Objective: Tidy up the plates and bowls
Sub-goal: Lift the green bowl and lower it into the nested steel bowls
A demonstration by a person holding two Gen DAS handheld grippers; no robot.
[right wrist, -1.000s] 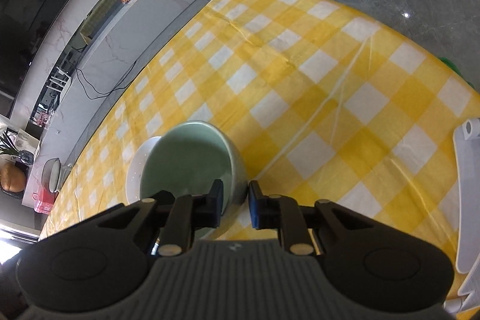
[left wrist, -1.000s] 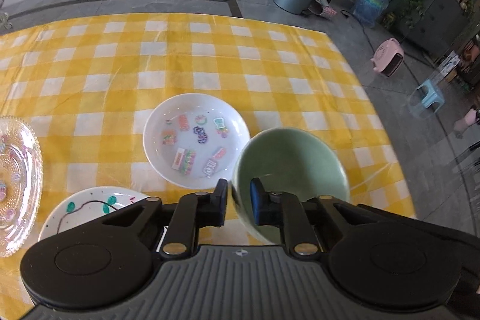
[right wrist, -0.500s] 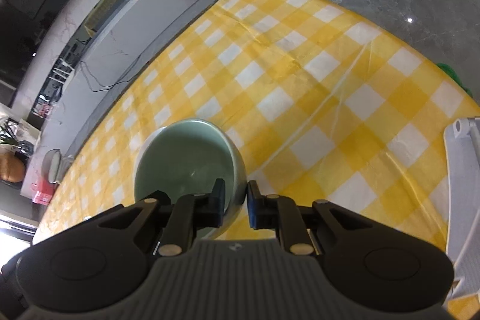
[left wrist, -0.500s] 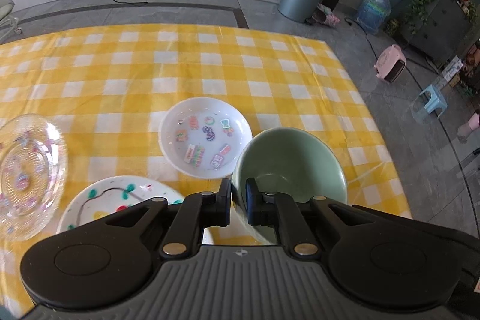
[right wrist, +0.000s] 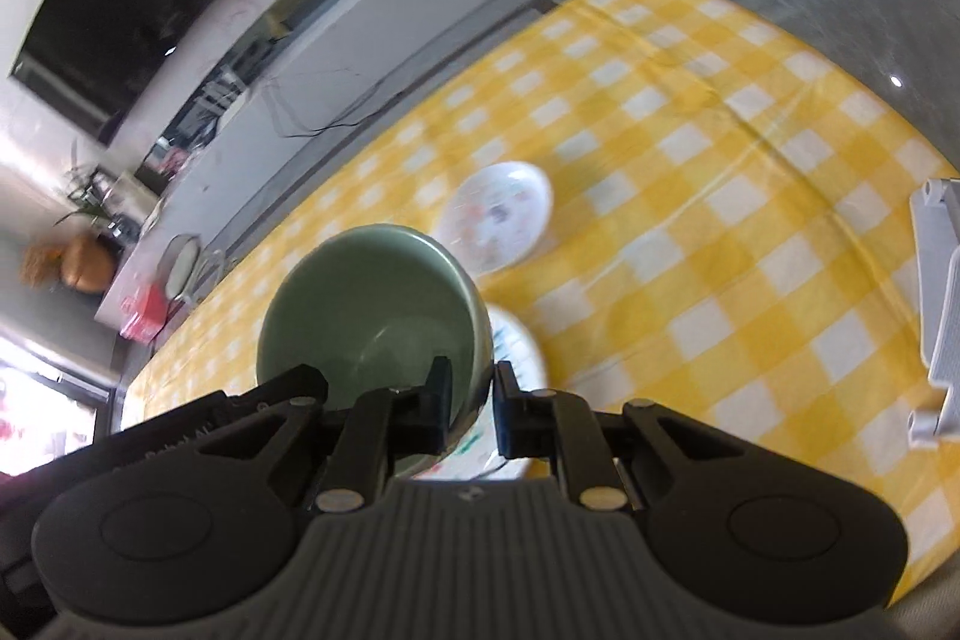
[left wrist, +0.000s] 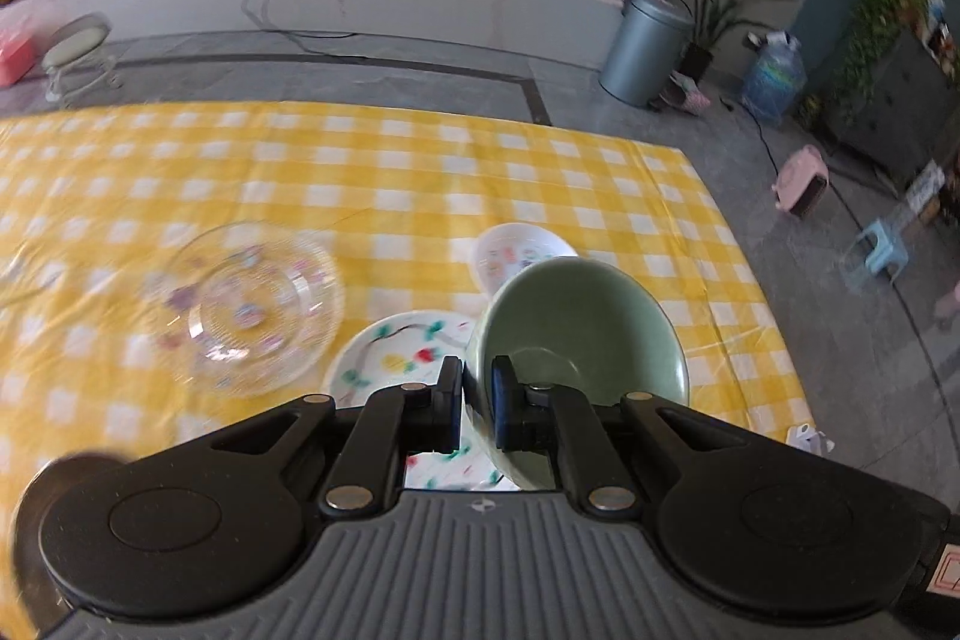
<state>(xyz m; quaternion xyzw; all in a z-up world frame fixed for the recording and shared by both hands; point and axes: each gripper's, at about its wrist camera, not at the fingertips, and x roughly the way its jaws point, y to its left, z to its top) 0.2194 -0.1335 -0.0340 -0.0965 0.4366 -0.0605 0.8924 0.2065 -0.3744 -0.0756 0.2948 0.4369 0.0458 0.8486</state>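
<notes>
So, going view by view:

Left wrist view, tongs: the left tongs [left wrist: 477, 403] are nearly shut, pinching the rim of a round pale green pottery bowl [left wrist: 579, 325], one pad inside and one outside.
Left wrist view, bowl's place: it hangs tilted in the air over the desk with the yellow and white checked cloth [left wrist: 372, 160].
Left wrist view, under it: a white plate with painted red and green shapes [left wrist: 402, 355] lies just below. A clear glass plate with little coloured spots [left wrist: 246, 307] sits beside that one. A small white dish with sticker pictures [left wrist: 519, 256] is behind the bowl.

Right wrist view, tongs: the right tongs [right wrist: 471, 400] are nearly shut too, nipping a green bowl's [right wrist: 372, 307] rim the same way.
Right wrist view, far off: a white rack [right wrist: 936, 292] stands at the desk's edge.

How the bowl will handle: I think it is hard, smooth, a bit heavy, and it would break if dropped.
Where to hold: the rim looks best, gripped firmly, since a thin pinch could slip.
</notes>
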